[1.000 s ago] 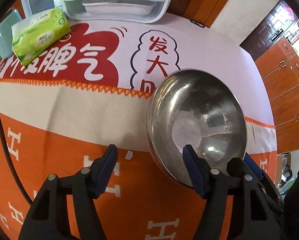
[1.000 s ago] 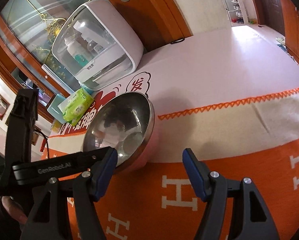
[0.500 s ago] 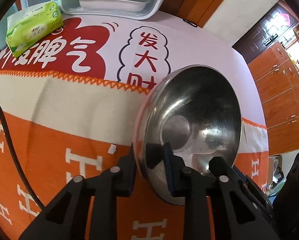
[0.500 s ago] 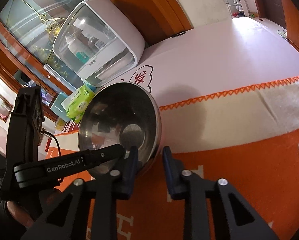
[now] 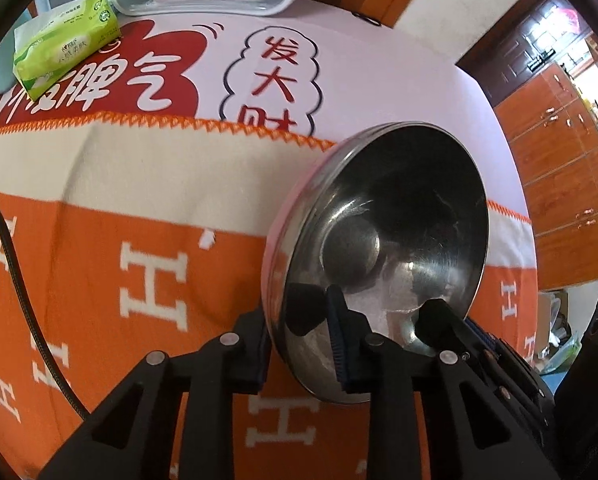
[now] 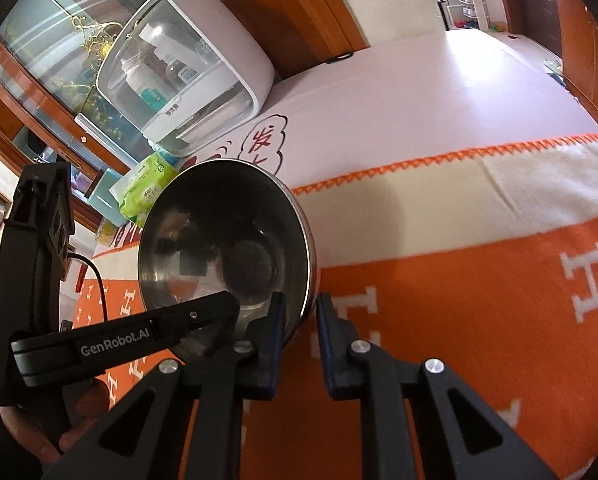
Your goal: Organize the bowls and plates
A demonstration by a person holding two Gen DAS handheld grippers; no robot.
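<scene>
A steel bowl (image 5: 399,220) with a pink outer wall stands tilted on its edge over the orange blanket (image 5: 139,340). My left gripper (image 5: 299,312) is shut on its near rim, one pad inside and one outside. In the right wrist view the same bowl (image 6: 227,240) faces the camera. My right gripper (image 6: 301,304) has its jaws closing on the rim's right side, with the pads pressing the wall from both sides. The left gripper's finger (image 6: 203,316) reaches into the bowl from the left. The right gripper (image 5: 459,320) also shows at the bowl's lower right.
A white cabinet with a clear door (image 6: 187,80) stands at the back of the table, with a green tissue pack (image 5: 63,44) beside it. A black cable (image 5: 19,280) runs over the blanket at the left. Pale tablecloth (image 6: 419,100) stretches behind the bowl.
Both grippers went from wide open to shut on the bowl's rim. The bowl has tipped up from lying on the cloth to standing steeply tilted between them.
</scene>
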